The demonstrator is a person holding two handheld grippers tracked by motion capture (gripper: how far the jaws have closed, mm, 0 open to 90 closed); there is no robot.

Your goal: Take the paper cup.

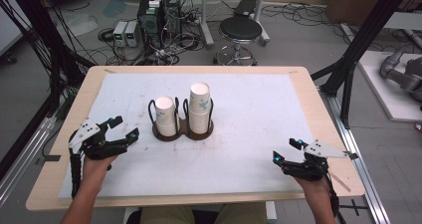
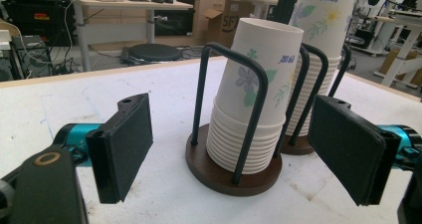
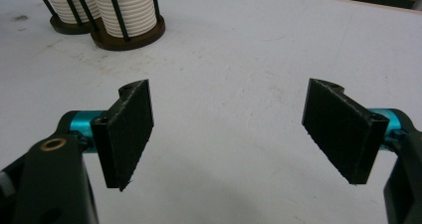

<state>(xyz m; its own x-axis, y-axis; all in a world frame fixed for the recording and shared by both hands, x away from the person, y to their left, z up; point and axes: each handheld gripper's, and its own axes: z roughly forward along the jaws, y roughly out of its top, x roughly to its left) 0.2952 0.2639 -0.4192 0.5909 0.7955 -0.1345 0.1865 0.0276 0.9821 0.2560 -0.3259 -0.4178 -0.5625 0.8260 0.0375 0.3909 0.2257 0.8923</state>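
Two stacks of upside-down paper cups stand in a dark double cup holder (image 1: 182, 130) with black wire hoops, mid-table. The shorter stack (image 1: 165, 115) is on the left, the taller stack (image 1: 200, 107) on the right. My left gripper (image 1: 126, 127) is open, just left of the holder and pointing at it. In the left gripper view the shorter stack (image 2: 251, 109) sits straight ahead beyond my spread jaws, with the taller stack (image 2: 321, 45) behind it. My right gripper (image 1: 287, 150) is open and empty near the front right of the mat. In its view the holder (image 3: 129, 37) lies far off at top left.
A white mat (image 1: 249, 114) covers most of the wooden table (image 1: 318, 104). Beyond the far edge stand a black stool (image 1: 240, 32), computer boxes with cables (image 1: 154, 20) and black frame posts (image 1: 363, 40).
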